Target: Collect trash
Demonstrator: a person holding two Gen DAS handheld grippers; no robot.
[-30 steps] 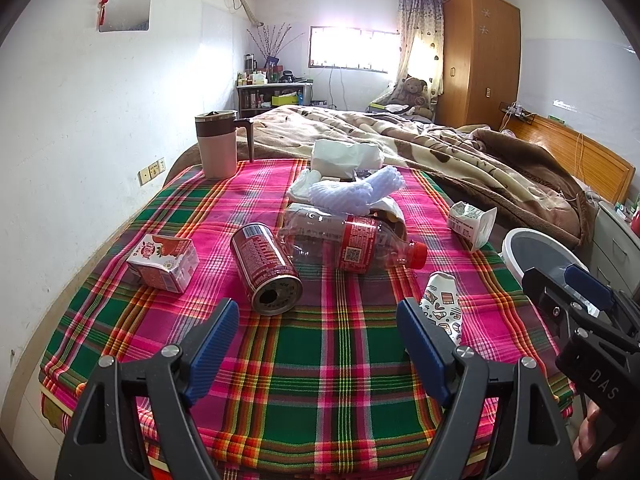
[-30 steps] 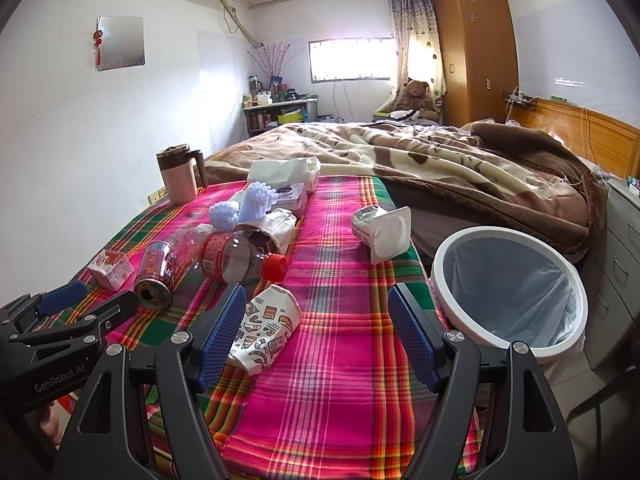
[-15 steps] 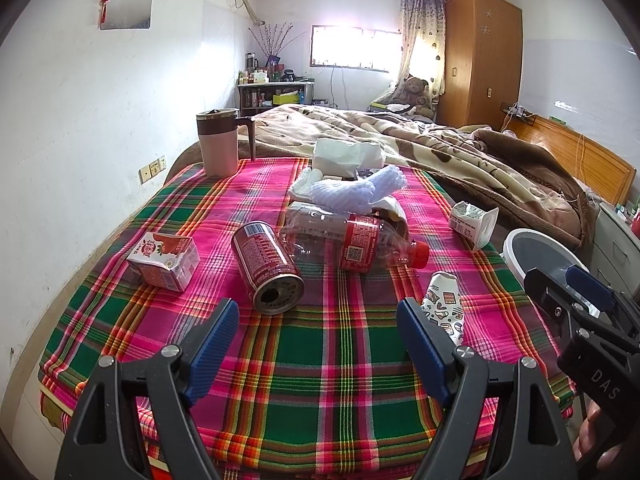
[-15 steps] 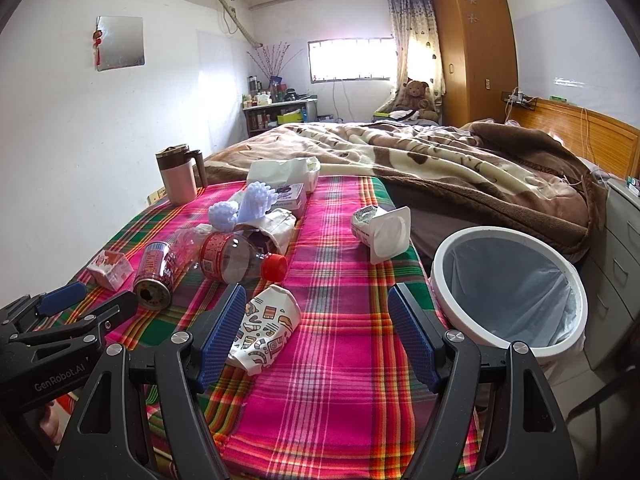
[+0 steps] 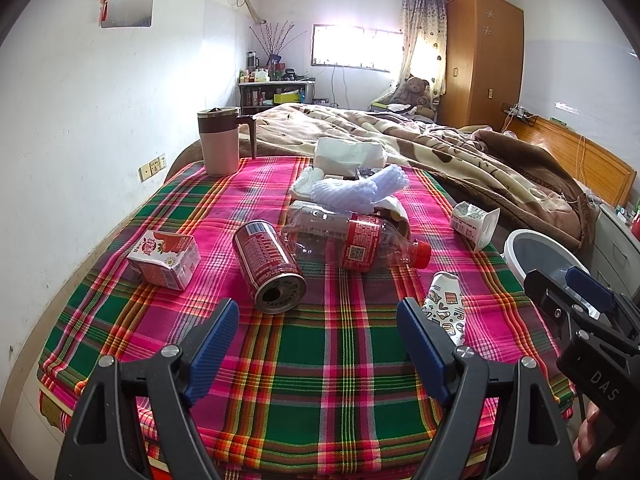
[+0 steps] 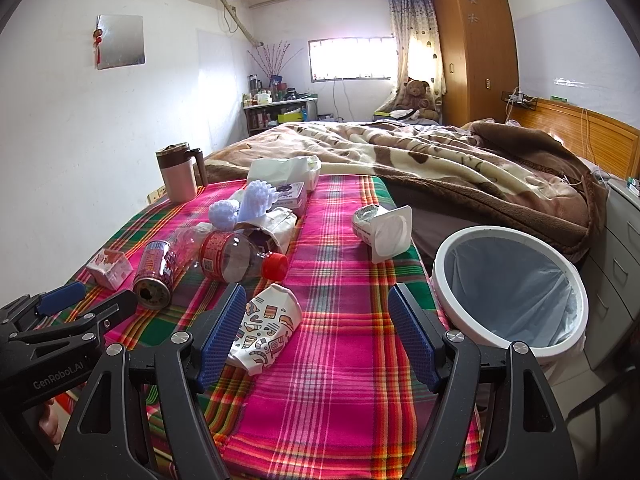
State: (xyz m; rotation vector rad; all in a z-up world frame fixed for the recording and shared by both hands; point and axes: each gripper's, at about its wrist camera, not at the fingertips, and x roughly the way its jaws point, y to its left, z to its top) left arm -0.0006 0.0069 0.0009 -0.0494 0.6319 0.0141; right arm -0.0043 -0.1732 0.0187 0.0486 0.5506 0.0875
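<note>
Trash lies on a plaid-covered table (image 5: 312,364): a red can (image 5: 269,266) (image 6: 154,274), a plastic bottle (image 5: 352,238) (image 6: 236,256), a small carton (image 5: 164,254) (image 6: 109,267), a crushed paper cup (image 5: 445,307) (image 6: 266,330), a yoghurt cup (image 5: 475,222) (image 6: 384,230) and blue foam netting (image 5: 352,190) (image 6: 244,204). A white bin (image 6: 510,288) (image 5: 538,252) stands right of the table. My left gripper (image 5: 318,344) is open and empty, just short of the can. My right gripper (image 6: 318,336) is open and empty, its left finger beside the paper cup.
A pink mug (image 5: 221,142) (image 6: 178,172) and a tissue pack (image 5: 348,154) stand at the table's far end. A bed with a brown blanket (image 6: 440,168) lies behind. Grey drawers (image 6: 620,264) stand right of the bin. A white wall runs along the left.
Almost nothing has changed; the left view has shifted very slightly. Both grippers stay open and empty.
</note>
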